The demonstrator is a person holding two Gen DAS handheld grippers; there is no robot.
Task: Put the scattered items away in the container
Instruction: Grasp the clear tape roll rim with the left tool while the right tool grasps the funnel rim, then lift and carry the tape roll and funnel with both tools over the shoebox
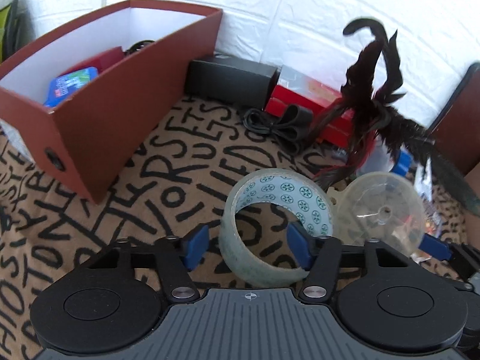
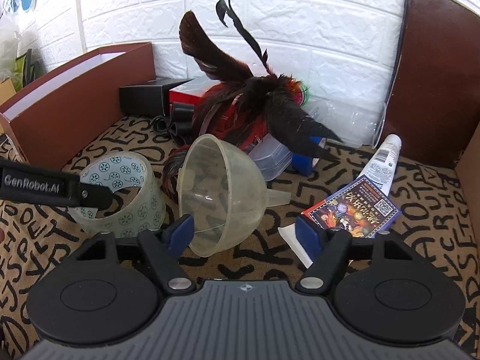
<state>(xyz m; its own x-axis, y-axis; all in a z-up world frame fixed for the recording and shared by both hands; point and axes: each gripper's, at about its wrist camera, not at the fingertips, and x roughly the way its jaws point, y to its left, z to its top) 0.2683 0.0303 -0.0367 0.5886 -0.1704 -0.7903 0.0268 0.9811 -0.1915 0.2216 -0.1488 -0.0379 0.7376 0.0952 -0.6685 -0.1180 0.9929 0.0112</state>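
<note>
The brown cardboard box [image 1: 99,114] with its white inside fills the upper left of the left wrist view, already holding a blue packet [image 1: 72,84] and something red. It sits on a tan cloth [image 1: 168,156] covered in black lettering. A big black and red feather duster [image 2: 240,102] sprawls across the upper middle of the right wrist view, over a red box [image 1: 300,102] and next to a black box [image 1: 231,81].

Lower down, the clear funnel [image 2: 219,192] lies on its side at centre frame, just beside the roll of clear tape [image 1: 270,219]. To the right of it are a white tube [image 2: 384,159] and a pack of cards [image 2: 354,207].

The left gripper [image 1: 249,249] is half spread, one blue pad inside the tape roll and one outside; the wall sits between them but isn't visibly squeezed. The right gripper [image 2: 246,234] straddles the funnel's rim, left pad against it, the right pad clear.
</note>
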